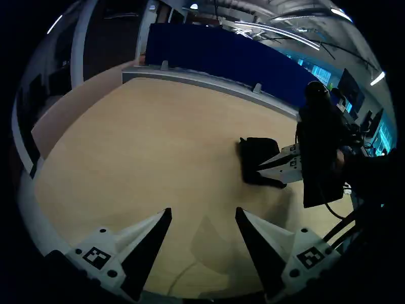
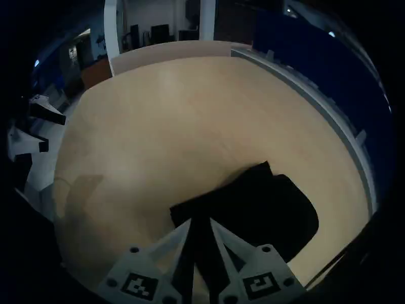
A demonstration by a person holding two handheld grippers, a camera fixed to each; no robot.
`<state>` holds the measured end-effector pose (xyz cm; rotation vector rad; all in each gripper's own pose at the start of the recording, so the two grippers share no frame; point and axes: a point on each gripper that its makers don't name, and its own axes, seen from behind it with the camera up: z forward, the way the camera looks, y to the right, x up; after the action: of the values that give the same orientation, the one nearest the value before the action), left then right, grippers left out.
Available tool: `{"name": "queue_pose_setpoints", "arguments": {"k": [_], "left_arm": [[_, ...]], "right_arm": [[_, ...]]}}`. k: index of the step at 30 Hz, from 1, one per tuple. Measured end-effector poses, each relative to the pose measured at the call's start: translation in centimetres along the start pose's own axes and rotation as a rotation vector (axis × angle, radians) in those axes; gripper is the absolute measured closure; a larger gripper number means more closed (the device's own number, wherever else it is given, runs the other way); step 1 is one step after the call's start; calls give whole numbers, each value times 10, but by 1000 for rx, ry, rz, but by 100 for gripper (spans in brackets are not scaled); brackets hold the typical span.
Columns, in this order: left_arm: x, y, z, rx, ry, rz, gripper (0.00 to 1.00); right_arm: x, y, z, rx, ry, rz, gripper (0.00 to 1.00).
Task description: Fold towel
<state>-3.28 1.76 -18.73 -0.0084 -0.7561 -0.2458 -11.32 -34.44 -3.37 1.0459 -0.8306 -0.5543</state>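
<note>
Pale wood counter [image 1: 152, 142] runs wide and bare up to a blue partition [image 1: 228, 55] at the back. Low in the left gripper view, the left gripper [image 1: 202, 210] hangs over bare wood with its fingers spread wide, grasping nothing. Farther right lies the towel [image 1: 255, 152], a dark, bunched heap well apart from that gripper. The right gripper [image 1: 268, 169] reaches into its near edge, and a dark sleeve [image 1: 324, 152] stands behind it.

The right gripper view puts the left gripper far off at its left edge and brings the towel close up. It lies flat on the counter in a rumpled, rounded patch with one corner pointing away. A strip of the cloth runs up between the right gripper's fingers, which stand drawn nearly together and appear clenched on it. That pinch is too small to judge in the left gripper view, which in turn gives the towel's place on the whole counter.

The cloth looks soft, light and limp. It will likely sag and drag rather than keep its shape, so it is best taken by corners or a hem, one corner per gripper.
</note>
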Motion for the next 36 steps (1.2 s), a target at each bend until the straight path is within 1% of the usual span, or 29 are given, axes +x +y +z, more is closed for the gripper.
{"name": "queue_pose_setpoints", "arguments": {"k": [1,3,5,7,9,13,15,21,27,29,32,35,36], "left_arm": [[0,0,0,0,0,0,6],[1,1,1,-1,0,1,6],[1,1,1,-2,0,1,6],[2,1,1,-1,0,1,6],[2,1,1,-1,-1,1,6],[3,2,1,-2,0,-2,6],[3,3,1,-2,0,-3,6],[3,6,3,-5,-2,-6,6],[3,12,5,-14,-4,3,6],[2,14,6,-16,-5,8,7],[2,16,7,-18,-5,11,7],[2,17,7,-19,-6,11,7],[2,17,7,-19,-6,11,7]], "right_arm": [[1,0,-2,0,4,1,84],[3,0,-6,-2,14,4,67],[4,0,-11,-9,26,11,56],[3,0,-17,-18,37,21,47],[1,1,-23,-27,46,34,35],[-11,3,-34,-52,48,69,25],[-20,5,-41,-68,45,90,21],[-50,11,-55,-118,27,154,22],[-79,16,-57,-149,-9,212,22],[-85,18,-56,-160,-16,225,26],[-93,19,-54,-165,-28,243,35],[-97,18,-52,-164,-30,257,49],[-98,18,-51,-164,-30,261,56]]}}
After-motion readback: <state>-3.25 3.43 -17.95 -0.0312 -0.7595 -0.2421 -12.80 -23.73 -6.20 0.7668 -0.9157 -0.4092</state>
